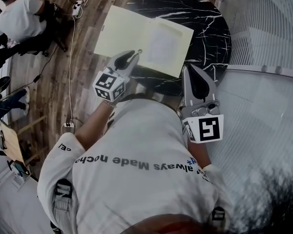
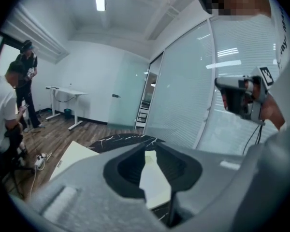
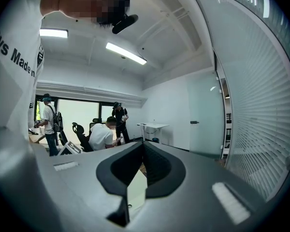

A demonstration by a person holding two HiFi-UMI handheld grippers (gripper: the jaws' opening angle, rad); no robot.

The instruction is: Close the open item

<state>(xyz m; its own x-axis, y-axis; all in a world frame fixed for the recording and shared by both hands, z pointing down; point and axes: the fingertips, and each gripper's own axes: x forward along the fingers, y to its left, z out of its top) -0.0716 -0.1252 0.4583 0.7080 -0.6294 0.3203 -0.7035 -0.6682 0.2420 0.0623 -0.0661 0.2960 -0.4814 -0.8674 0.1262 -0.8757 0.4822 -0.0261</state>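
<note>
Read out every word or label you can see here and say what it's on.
"always Made noch": across the white shirt; the last word's ending is unclear.
Label on the pale folder: too small to read.
Mark on the sleeve: too blurred to read.

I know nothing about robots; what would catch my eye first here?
A pale yellow folder lies open on a round black marble table at the top of the head view. The left gripper points at its near edge with jaws slightly apart, while the right gripper points at the table's rim, jaws together.
</note>
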